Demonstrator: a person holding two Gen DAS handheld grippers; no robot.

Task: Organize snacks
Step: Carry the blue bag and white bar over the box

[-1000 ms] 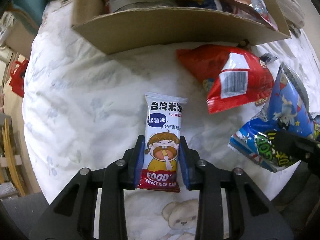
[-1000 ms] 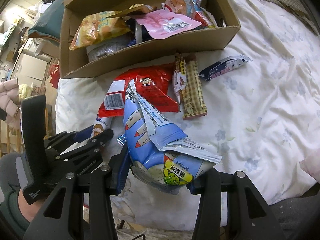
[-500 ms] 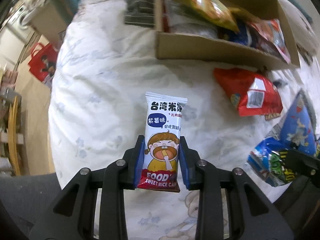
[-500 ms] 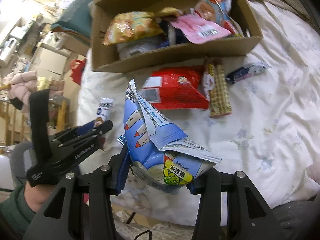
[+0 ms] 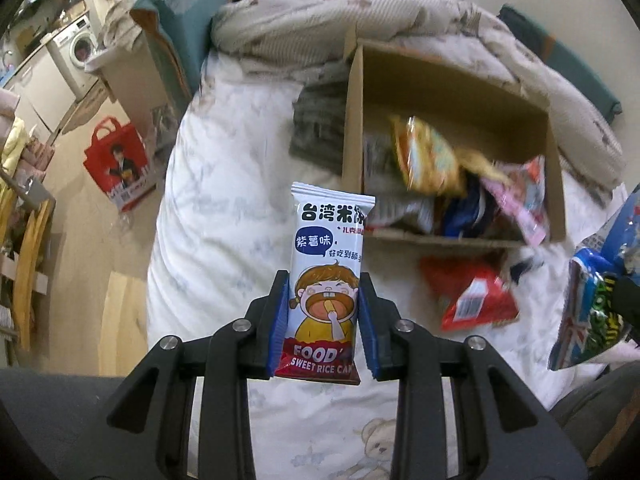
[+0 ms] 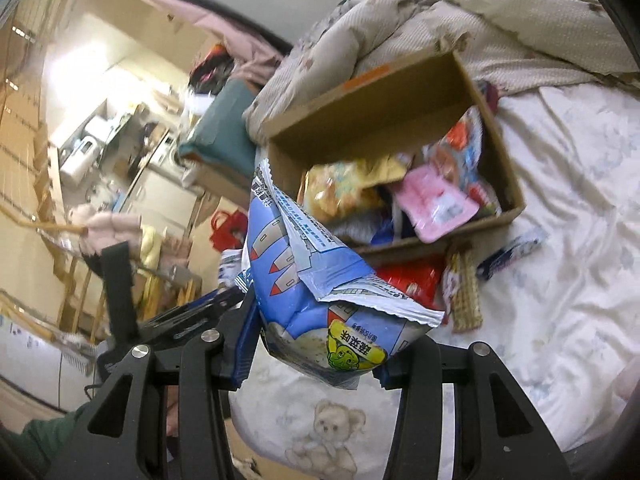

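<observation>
My left gripper (image 5: 323, 320) is shut on a white sweet rice cake packet (image 5: 330, 264), held upright above the bed. My right gripper (image 6: 316, 344) is shut on a blue snack bag (image 6: 304, 288), also lifted; the bag shows at the right edge of the left wrist view (image 5: 596, 300). The cardboard box (image 5: 452, 92) holding several snack packs lies ahead on the bed, also in the right wrist view (image 6: 380, 108). A red bag (image 5: 472, 300) lies in front of the box.
A white flowered bedsheet (image 5: 224, 216) covers the bed, with a quilt (image 6: 500, 12) behind the box. A checked bar (image 6: 464, 292) and a dark packet (image 6: 516, 248) lie on the sheet. A red tote (image 5: 120, 164) stands on the floor at the left.
Both grippers have risen and tilted back with their snacks still held. The box now appears farther away and more of the room shows.
</observation>
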